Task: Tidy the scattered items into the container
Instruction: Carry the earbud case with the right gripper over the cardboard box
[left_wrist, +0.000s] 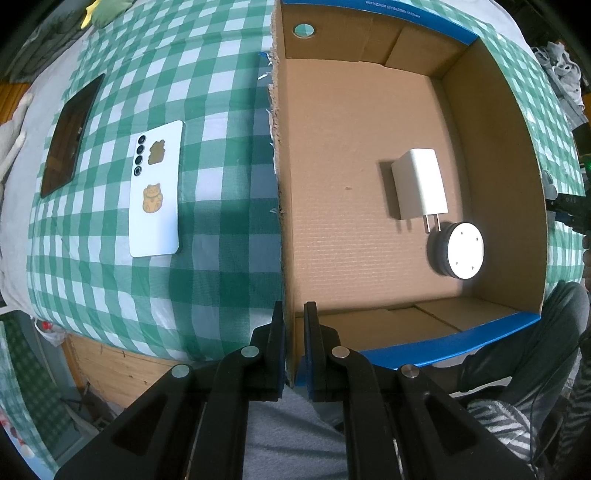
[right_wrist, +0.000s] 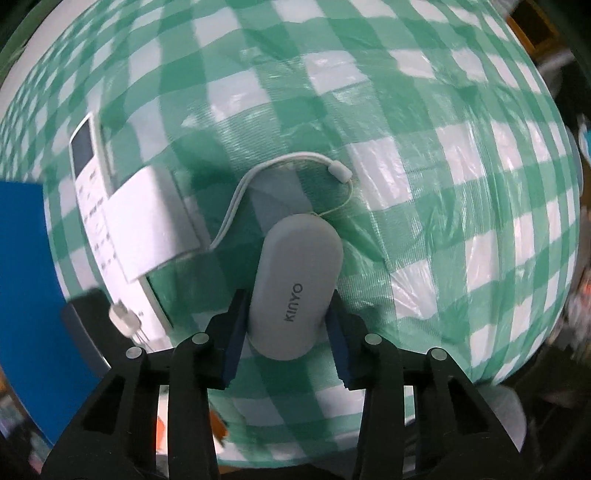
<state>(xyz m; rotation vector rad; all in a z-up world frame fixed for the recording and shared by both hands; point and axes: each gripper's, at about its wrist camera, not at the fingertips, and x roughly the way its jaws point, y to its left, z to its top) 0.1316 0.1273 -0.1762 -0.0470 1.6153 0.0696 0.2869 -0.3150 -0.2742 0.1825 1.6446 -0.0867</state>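
Over a green checked tablecloth (right_wrist: 461, 177), between closed tongs: a grey case (right_wrist: 295, 284).

Right gripper (right_wrist: 286, 332) clamped on the case's long sides at its near end, a thin cord trailing off the far end. Left gripper (left_wrist: 293, 332) pinched narrow on the near left wall of the cardboard box (left_wrist: 498, 155), steadying it; charger (left_wrist: 419, 184) and round puck (left_wrist: 461, 249) already inside. Phone (left_wrist: 157, 188) left of the box, outside. Likely light, rigid, smooth and slippery; best held mid-body.
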